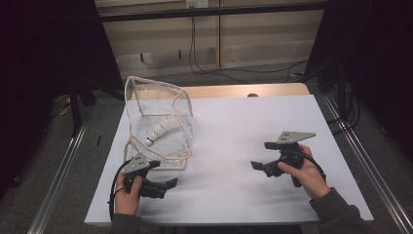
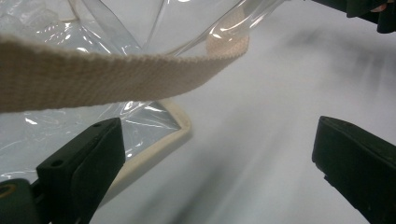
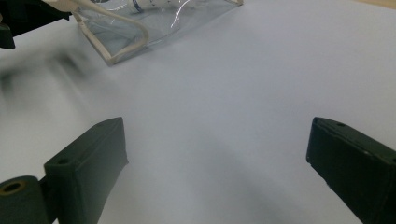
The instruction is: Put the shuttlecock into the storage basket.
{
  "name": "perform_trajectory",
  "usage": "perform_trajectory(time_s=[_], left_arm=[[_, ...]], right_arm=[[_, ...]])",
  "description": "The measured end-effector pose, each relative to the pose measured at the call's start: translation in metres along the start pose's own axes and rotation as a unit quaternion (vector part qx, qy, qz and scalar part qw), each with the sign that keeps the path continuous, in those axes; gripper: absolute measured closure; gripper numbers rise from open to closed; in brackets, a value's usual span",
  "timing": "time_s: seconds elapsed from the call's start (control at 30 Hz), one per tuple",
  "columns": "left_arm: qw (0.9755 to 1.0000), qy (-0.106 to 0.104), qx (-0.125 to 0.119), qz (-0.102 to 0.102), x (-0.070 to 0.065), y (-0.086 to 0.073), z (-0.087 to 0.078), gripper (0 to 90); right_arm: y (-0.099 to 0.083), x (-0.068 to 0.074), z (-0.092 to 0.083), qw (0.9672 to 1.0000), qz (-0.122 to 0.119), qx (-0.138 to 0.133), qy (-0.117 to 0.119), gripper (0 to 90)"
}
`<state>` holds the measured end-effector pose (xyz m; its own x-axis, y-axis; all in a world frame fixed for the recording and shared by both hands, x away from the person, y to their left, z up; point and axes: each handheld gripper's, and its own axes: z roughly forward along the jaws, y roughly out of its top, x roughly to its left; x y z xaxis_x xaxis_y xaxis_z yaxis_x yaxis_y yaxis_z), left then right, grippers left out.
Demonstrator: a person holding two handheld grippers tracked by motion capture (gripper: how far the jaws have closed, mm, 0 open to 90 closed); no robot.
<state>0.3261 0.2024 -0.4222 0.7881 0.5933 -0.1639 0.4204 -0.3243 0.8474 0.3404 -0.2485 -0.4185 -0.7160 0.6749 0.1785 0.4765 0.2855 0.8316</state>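
With both grippers' fingers spread and empty, the left gripper (image 1: 163, 185) risks snagging the clear bag's (image 1: 158, 122) floppy strap (image 2: 116, 79), tipping out the shuttlecock (image 1: 158, 131).

Open white table (image 1: 243, 126) lies between both grippers; the clear bag (image 1: 158, 124) blocks the left side.

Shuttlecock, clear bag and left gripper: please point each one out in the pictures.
shuttlecock (image 1: 157, 132), high view, on its white skirt inside the bag.
clear bag (image 1: 153, 88), high view, on its beige upper rim.
left gripper (image 1: 171, 184), high view, between its open jaw tips.
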Motion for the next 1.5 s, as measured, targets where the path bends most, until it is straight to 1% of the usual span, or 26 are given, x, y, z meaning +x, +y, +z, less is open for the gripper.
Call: perform_trajectory(time_s=[0.53, 0.7, 0.9, 1.5], left_arm=[[1.0, 0.0, 0.003, -0.001, 0.0, 0.0, 0.0, 2.8], [1.0, 0.001, 0.003, -0.001, -0.001, 0.001, 0.0, 2.8], [1.0, 0.0, 0.002, -0.001, -0.001, 0.0, 0.001, 2.8], [1.0, 0.001, 0.002, 0.0, -0.001, 0.001, 0.0, 2.8]], right_arm=[[-0.014, -0.005, -0.011, 1.0, 0.001, 0.003, -0.008, 4.7], [-0.017, -0.005, -0.013, 0.9999, -0.002, -0.002, -0.012, 4.7], [-0.022, -0.006, -0.017, 0.9998, 0.004, -0.002, -0.017, 4.8], [-0.035, -0.01, -0.026, 0.9996, 0.007, -0.001, -0.026, 4.7]])
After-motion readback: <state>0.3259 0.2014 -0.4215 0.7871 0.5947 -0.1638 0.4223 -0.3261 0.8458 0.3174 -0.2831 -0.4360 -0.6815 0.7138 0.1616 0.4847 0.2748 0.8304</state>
